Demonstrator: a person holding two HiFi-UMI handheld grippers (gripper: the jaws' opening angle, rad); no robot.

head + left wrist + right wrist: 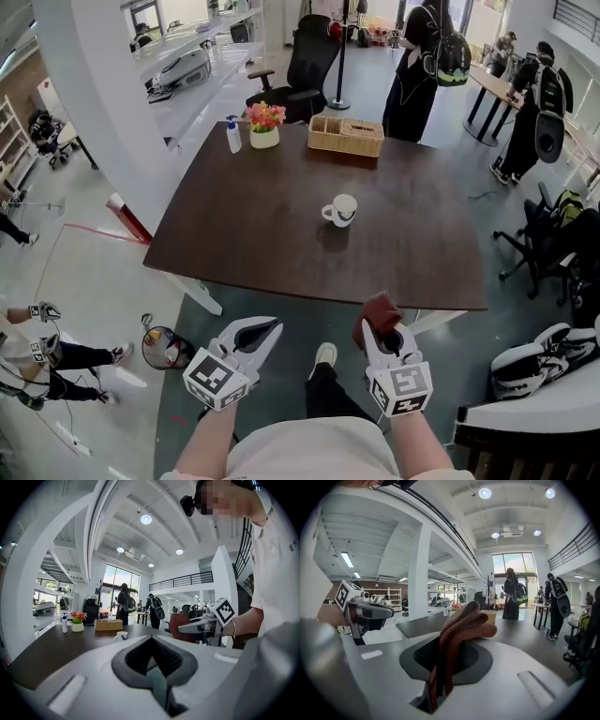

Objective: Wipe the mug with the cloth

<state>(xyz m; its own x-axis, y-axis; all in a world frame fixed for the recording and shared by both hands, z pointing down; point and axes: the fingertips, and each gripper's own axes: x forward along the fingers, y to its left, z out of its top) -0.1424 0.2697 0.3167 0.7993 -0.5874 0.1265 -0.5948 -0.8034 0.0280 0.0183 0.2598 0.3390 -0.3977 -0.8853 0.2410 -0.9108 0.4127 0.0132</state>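
A white mug point(339, 210) with a dark mark stands upright near the middle of the dark brown table point(244, 234). Both grippers hover off the table's near edge, well short of the mug. My right gripper point(382, 328) is shut on a reddish-brown cloth point(378, 307), which sticks up in folds between its jaws point(464, 623). My left gripper point(255, 333) is shut with nothing in it. The left gripper view looks along the tabletop, with the mug point(121, 636) far ahead and the cloth point(180, 624) to the right.
At the table's far edge stand a wicker basket point(346, 136), a flower pot point(264, 127) and a spray bottle point(233, 137). An office chair point(305, 61) and standing people point(417, 66) are behind. A bin point(165, 347) sits on the floor at the left.
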